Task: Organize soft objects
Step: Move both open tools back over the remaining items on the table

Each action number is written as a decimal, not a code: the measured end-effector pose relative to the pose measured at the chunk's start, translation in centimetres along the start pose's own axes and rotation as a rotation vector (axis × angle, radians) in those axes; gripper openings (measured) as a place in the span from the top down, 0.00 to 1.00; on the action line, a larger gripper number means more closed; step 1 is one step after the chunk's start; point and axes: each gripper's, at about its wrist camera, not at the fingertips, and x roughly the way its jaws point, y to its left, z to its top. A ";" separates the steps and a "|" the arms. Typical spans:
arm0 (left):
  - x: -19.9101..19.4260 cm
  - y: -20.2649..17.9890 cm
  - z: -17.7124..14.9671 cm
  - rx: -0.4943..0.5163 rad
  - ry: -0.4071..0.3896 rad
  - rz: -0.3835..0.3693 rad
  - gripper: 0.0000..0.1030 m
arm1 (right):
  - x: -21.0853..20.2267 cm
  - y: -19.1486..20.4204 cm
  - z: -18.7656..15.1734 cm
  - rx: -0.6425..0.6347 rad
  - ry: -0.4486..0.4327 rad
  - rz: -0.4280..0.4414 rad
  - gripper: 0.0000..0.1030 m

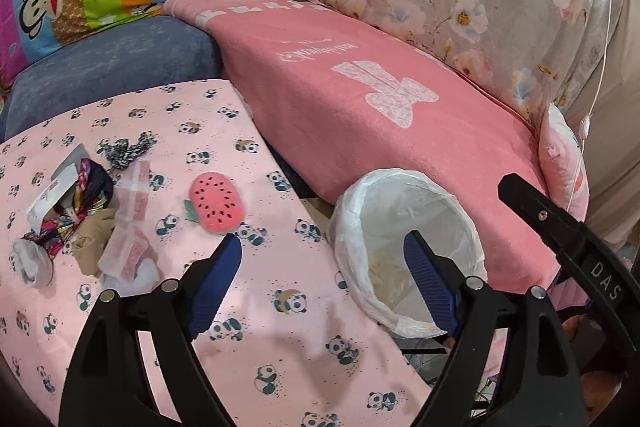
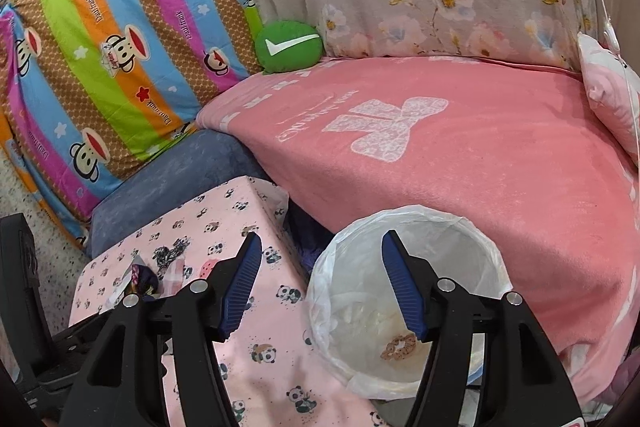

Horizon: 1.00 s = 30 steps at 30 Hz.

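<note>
- Blue-padded fingers [image 1: 224, 267] of the left gripper [image 1: 324, 259] stand spread wide and empty at lower centre of the left wrist view; the right gripper [image 2: 322, 267] is likewise spread, holding nothing, poised over the mouth of the bin.
- One white-lined bin [image 2: 320, 291] sits at lower centre-right of the right wrist view, just beside the panda-print worktop [image 1: 280, 347]; one brown scrunchie [image 2: 400, 346] lies at its bottom.
- On the worktop, one watermelon plush [image 1: 218, 205] lies alone at centre-left of the left wrist view, near the left fingertip.
- A tangled heap [image 1: 80, 219] at the left edge holds roughly one dark patterned cloth, one beige cloth, two or three pink-and-white packets, and one white piece; one black-and-white scrunchie [image 1: 124, 149] lies just above it. An exact count is not possible where pieces overlap.
- Likely risk: a grab into the heap could lift several pieces together, because they overlap and are limp, and one may drop off the worktop edge.
- Likely risk: the thin liner may snag on a fingertip, as both grippers hang close to the bin rim.
- Likely risk: the flat plush could slide under a pinch from above instead of lifting.
- One green cushion [image 2: 289, 46] rests in the upper centre, on the pink blanket [image 2: 460, 167].
</note>
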 end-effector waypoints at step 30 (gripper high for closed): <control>-4.8 24.2 -5.2 -0.389 0.003 0.363 0.19 | 7.6 18.0 -7.9 -0.203 0.238 0.210 0.41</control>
